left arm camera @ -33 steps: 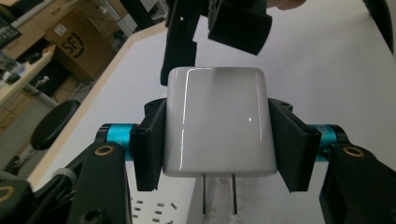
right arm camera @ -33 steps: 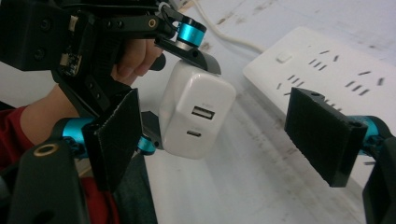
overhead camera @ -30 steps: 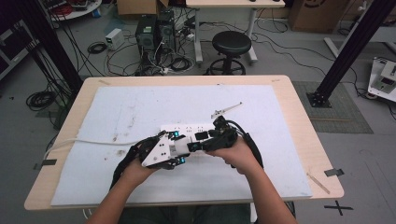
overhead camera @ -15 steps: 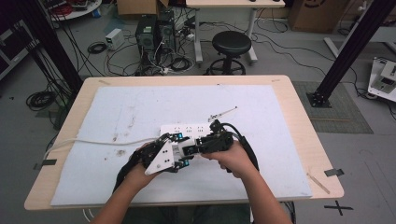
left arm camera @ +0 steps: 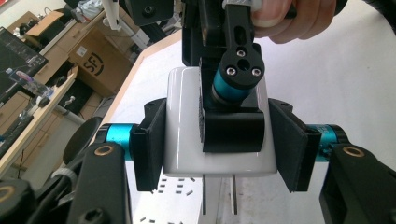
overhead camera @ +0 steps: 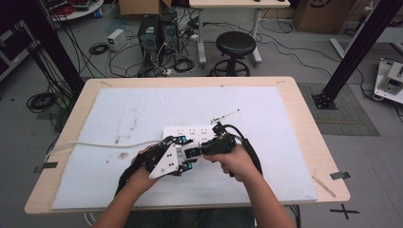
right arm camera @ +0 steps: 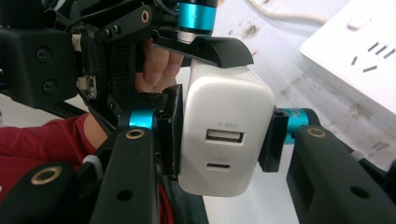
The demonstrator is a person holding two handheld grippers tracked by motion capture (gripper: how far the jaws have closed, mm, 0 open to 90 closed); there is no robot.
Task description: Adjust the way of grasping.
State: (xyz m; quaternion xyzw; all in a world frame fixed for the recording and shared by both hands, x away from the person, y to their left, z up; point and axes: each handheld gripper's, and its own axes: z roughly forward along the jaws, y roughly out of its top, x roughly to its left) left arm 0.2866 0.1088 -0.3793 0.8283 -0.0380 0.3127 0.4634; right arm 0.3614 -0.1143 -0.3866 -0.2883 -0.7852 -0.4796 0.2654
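Fingers of the right gripper [right arm camera: 219, 135] have just been closing and now press both sides of the white charger [right arm camera: 224, 140], which the left gripper [left arm camera: 219, 140] also clamps: a handover looks under way above the surface [overhead camera: 285, 118]. The left gripper view shows its prongs [left arm camera: 219, 198]; the right gripper view shows its USB ports and the power strip [right arm camera: 359, 60].

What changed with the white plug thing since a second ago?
The right hand-held gripper has just been closing its jaws, and they now press on the white charger from both sides. The left hand-held gripper stays clamped on it too. The power strip and its cord lie where they were on the table.
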